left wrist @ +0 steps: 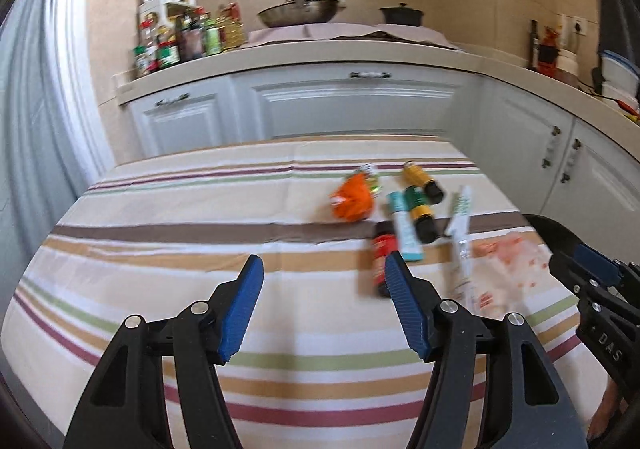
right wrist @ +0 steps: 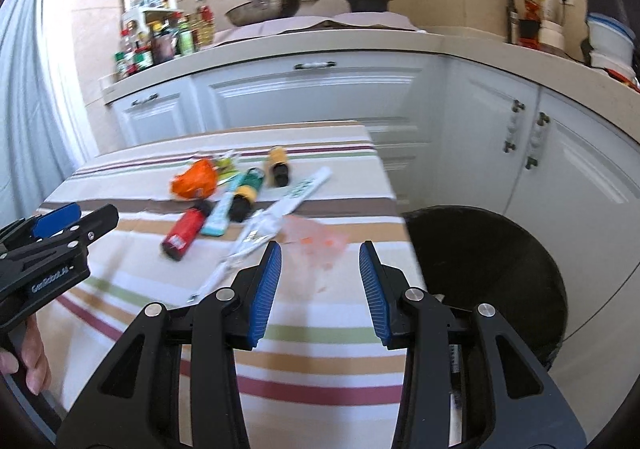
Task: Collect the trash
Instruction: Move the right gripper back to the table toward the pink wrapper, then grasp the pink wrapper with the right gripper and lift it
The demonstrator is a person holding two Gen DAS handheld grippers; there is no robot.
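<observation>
A heap of trash lies on the striped tablecloth [left wrist: 160,249]: an orange wrapper [left wrist: 352,201] [right wrist: 194,181], a small red bottle [left wrist: 383,253] [right wrist: 184,233], a teal tube [left wrist: 406,233] [right wrist: 224,213], two yellow-and-black bottles [left wrist: 422,179] [right wrist: 244,197], a long white wrapper [left wrist: 460,233] [right wrist: 280,209] and a clear pinkish bag [left wrist: 508,257] [right wrist: 316,237]. My left gripper [left wrist: 325,261] hovers open over the cloth, left of the red bottle, with nothing between its fingers. My right gripper [right wrist: 321,247] is open and empty just short of the pinkish bag.
A black round bin [right wrist: 480,269] stands on the floor off the table's right edge. White cabinets [left wrist: 352,109] and a counter with bottles [left wrist: 180,37], a wok [left wrist: 298,11] and a pot [left wrist: 402,15] run behind the table. A hand [right wrist: 28,361] holds the left gripper's handle.
</observation>
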